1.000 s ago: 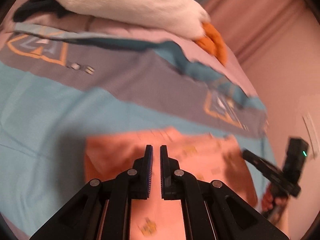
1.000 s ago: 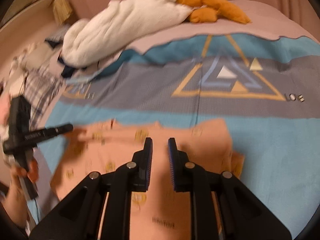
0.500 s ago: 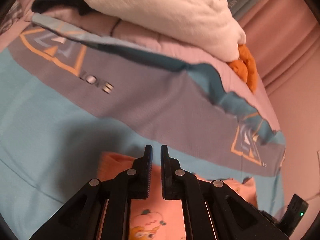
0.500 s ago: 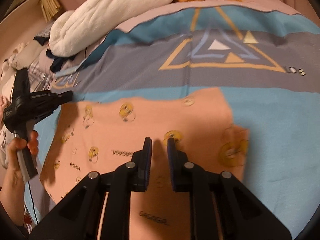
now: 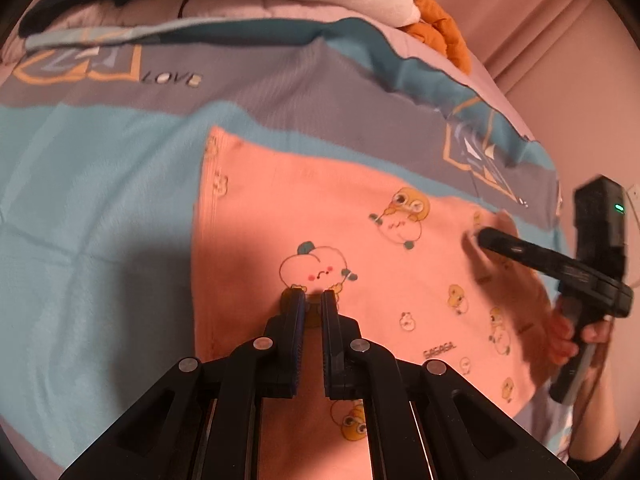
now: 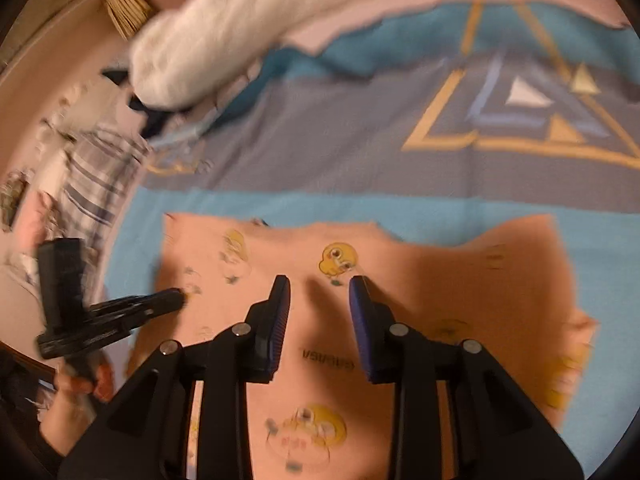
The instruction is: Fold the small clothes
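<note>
I see warm, dim indoor light in both views. My right wrist view smears with motion blur, worst toward twelve o'clock; the left is sharper. Fisheye bending and black vignette ring every edge. Soft shadows fall at nine o'clock.

Blue-grey bedspread [image 5: 100, 184], white blanket [image 6: 240, 28], pink curtain [image 5: 532, 28], warm dim light

A bedroom: patterned bedspread [image 5: 100, 184], heaped bedding [image 6: 240, 28]

The bedspread [image 5: 280, 92] carries the word "LOVE" on its grey band, far beyond the left hand-held gripper [image 5: 312, 298]. The peach garment [image 5: 280, 208] bears small print reading roughly "GAGAGA", just right of that gripper.
</note>
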Demonstrator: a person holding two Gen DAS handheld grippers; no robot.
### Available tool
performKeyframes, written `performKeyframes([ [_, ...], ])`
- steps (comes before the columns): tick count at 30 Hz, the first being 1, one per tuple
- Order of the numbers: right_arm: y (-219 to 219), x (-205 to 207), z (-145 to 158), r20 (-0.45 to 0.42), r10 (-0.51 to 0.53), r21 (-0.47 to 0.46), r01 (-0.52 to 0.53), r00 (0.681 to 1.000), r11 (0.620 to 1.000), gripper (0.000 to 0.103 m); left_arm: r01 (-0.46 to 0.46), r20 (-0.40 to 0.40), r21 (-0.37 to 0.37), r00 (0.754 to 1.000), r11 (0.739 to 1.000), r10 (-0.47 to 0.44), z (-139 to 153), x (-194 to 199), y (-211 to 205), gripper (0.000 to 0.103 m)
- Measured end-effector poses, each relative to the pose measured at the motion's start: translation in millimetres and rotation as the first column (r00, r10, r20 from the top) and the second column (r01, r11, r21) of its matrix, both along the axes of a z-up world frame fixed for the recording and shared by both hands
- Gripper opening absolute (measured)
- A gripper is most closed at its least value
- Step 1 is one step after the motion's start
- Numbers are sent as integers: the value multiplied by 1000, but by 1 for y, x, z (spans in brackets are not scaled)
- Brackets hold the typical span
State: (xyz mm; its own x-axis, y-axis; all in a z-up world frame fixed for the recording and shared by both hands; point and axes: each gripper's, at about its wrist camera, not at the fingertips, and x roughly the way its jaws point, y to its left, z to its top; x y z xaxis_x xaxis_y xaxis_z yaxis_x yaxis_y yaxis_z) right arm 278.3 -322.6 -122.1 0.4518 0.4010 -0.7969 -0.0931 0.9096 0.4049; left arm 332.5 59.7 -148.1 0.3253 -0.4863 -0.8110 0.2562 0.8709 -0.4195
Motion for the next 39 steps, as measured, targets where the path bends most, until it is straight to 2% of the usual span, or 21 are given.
performKeyframes([
  [2,0,15,-5,45,-57,-100,61,997,993,18,-14,-6,-17,1000,1000,14,-2,1,3,1],
  [3,-8,21,-4,59,-115,-112,121,992,986,17,-26,-16,-34,1000,999,26,-2,1,7,1],
  [4,-15,23,-2,57,-163,-107,169,985,980,24,-36,-26,-49,999,998,35,-2,1,10,1],
  [6,-32,23,9,84,-252,-142,262,964,954,25,-41,-27,-53,999,998,39,0,-1,15,1],
  [7,-38,16,18,109,-251,-133,265,962,955,25,-37,-23,-51,999,998,36,1,-3,17,1],
  [9,-42,-2,33,125,-198,-87,209,972,974,28,-26,-11,-42,1000,999,25,3,-9,21,1],
  [11,-41,-27,44,143,-121,-86,134,982,987,29,-15,-12,-43,1000,999,14,1,-15,23,1],
  [15,-33,-87,45,156,25,-166,1,987,986,28,-6,-1,-41,1000,999,6,0,-28,28,1],
  [17,-36,-110,29,103,58,-240,-32,993,970,29,-16,1,-49,1000,999,16,1,-37,33,1],
  [20,-44,-146,7,64,76,-329,-51,995,943,25,-23,-2,-72,1000,997,23,1,-50,44,1],
  [22,-54,-170,6,92,73,-324,-40,993,945,26,-25,-6,-86,1000,996,25,1,-62,54,1],
  [23,-59,-177,5,82,59,-328,-29,995,944,27,-30,-5,-90,1000,995,30,2,-66,59,1],
  [24,-66,-185,4,70,35,-326,-11,997,945,36,-37,-8,-97,999,995,37,5,-72,65,1],
  [26,-76,-194,6,55,-1,-316,19,998,949,39,-51,-14,-104,999,993,50,9,-81,75,1],
  [28,-83,-204,14,62,-28,-304,45,998,951,39,-72,-13,-100,997,992,71,14,-87,85,10],
  [30,-82,-212,27,103,-37,-289,65,994,955,39,-101,-20,-125,995,987,100,16,-87,94,52],
  [31,-80,-215,32,117,-36,-274,68,992,959,39,-122,-24,-142,992,982,120,16,-84,97,60],
  [32,-76,-214,37,131,-34,-249,67,991,966,40,-145,-30,-169,989,975,142,16,-82,99,64],
  [35,-58,-203,43,153,-12,-192,41,988,980,41,-157,-63,-245,987,957,146,11,-65,93,64],
  [39,-27,-175,40,154,20,-82,-8,988,997,42,-135,-129,-285,986,949,102,-7,-39,67,64],
])
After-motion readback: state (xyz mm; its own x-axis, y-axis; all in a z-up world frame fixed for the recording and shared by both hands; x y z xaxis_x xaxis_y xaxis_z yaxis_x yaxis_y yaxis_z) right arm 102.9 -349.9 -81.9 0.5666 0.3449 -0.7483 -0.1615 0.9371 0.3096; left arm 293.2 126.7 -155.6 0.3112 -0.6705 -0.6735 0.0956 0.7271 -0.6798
